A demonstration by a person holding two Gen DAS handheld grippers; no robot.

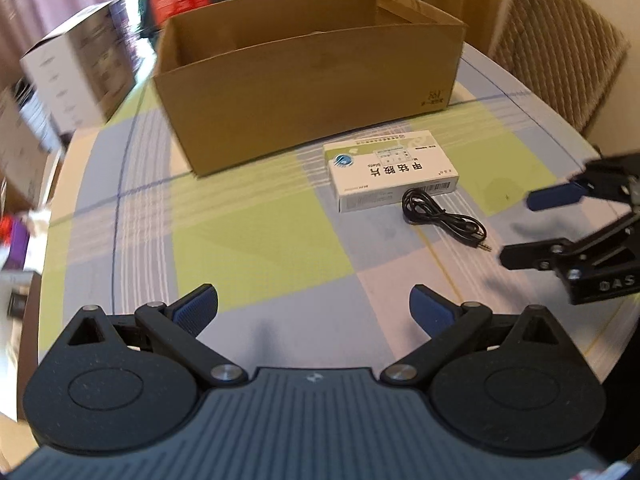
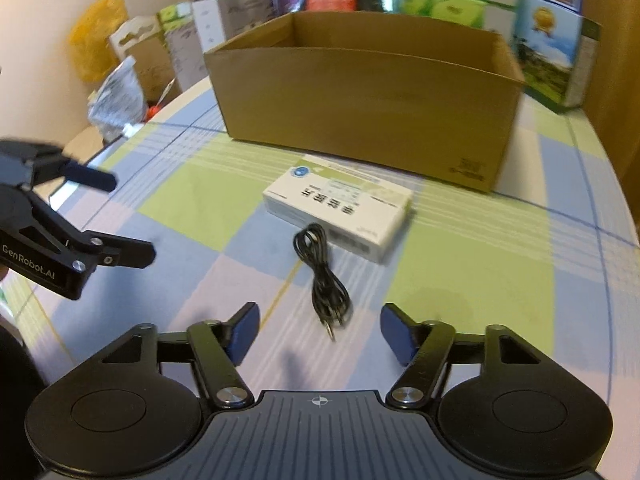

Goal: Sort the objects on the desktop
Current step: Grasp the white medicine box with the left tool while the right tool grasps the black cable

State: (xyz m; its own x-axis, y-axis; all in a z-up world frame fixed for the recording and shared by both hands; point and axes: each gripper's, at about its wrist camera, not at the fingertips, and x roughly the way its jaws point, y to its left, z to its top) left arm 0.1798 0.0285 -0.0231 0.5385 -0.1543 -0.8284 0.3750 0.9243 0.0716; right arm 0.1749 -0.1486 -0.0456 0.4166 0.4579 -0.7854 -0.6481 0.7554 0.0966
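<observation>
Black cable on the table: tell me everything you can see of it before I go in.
The black cable is thin and bundled into a loose, elongated coil, lying flat on the checked tablecloth. A small metal jack plug sticks out at its near end. It sits just in front of the white medicine box, close to it; contact is unclear. No gripper touches it; the right gripper is open just before the plug.

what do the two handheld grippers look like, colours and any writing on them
Both look alike: black plastic bodies with two round discs, silver pivot screws and a ribbed grey-blue plate bearing a small crosshair mark. The left gripper and right gripper have blue-padded fingers. White lettering reads "GenRobot.AI" on the left one's side and, partly visible, "DAS" on the right's.
</observation>
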